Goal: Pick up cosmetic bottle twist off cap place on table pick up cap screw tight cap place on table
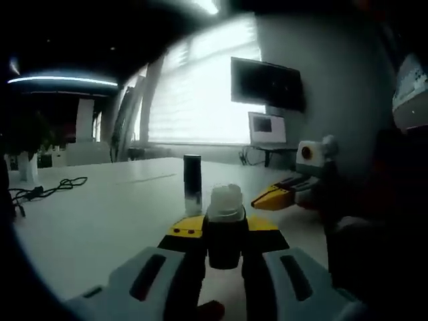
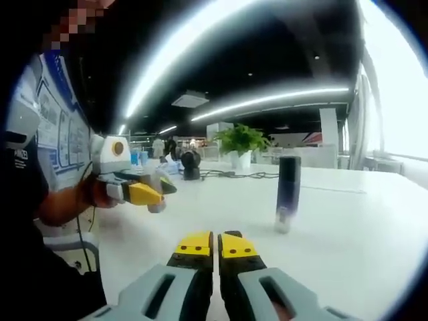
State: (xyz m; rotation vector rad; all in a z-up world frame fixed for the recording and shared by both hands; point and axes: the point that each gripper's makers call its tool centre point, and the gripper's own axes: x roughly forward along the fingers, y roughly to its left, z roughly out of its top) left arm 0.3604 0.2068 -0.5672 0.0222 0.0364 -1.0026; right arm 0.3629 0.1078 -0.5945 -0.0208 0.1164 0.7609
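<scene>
My left gripper (image 1: 225, 224) is shut on the cosmetic bottle (image 1: 225, 204), which has a dark body and a pale, bare top rising above the yellow jaw tips. Beyond it a tall dark cylinder (image 1: 192, 184) with a silvery base, apparently the cap, stands upright on the white table (image 1: 100, 221). In the right gripper view that cylinder (image 2: 288, 194) stands ahead and to the right of my right gripper (image 2: 217, 246), which is shut with nothing in it. The left gripper (image 2: 155, 195) enters there from the left, carrying the pale-topped bottle (image 2: 159, 189). The right gripper (image 1: 271, 197) shows at the right of the left gripper view.
A black cable (image 1: 40, 190) lies at the table's left side. A potted plant (image 2: 239, 144) and a dark round object (image 2: 191, 164) stand at the far end. A wall screen (image 1: 267, 83) hangs beside the bright window. A person's arm (image 2: 63, 204) holds the left gripper.
</scene>
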